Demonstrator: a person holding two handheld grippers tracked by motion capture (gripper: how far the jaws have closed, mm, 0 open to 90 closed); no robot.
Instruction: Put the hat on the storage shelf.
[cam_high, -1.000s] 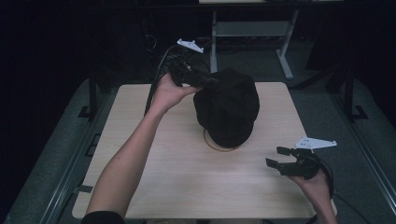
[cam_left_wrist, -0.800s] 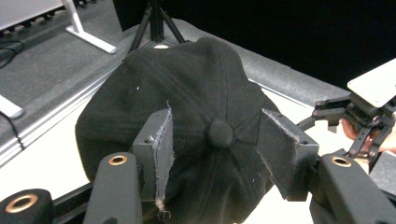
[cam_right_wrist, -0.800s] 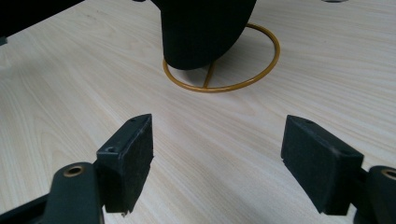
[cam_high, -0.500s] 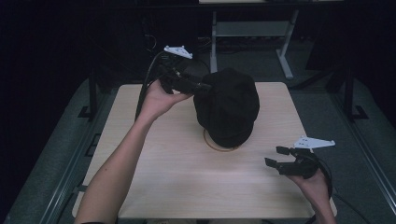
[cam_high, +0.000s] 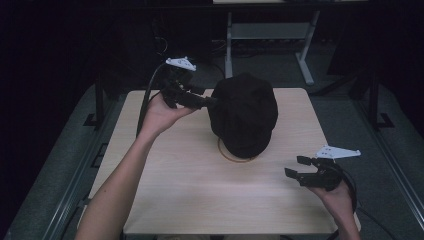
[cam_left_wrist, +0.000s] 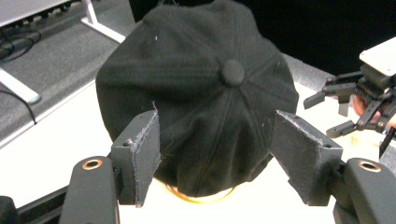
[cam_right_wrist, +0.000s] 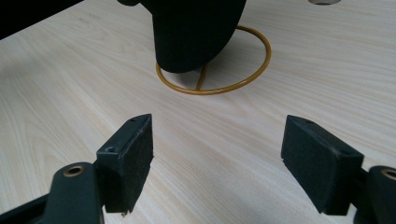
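On gold stand (cam_high: 235, 156): black cap (cam_high: 243, 113).

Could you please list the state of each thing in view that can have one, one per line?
Black cap: on a gold wire stand, not lying on the table, not gripped.
Gold wire stand: upright, its ring base flat on the table.
Left tool: open, jaws apart either side of the cap, not clamped.
Right tool: open, holding nothing, above the near right of the wooden table.
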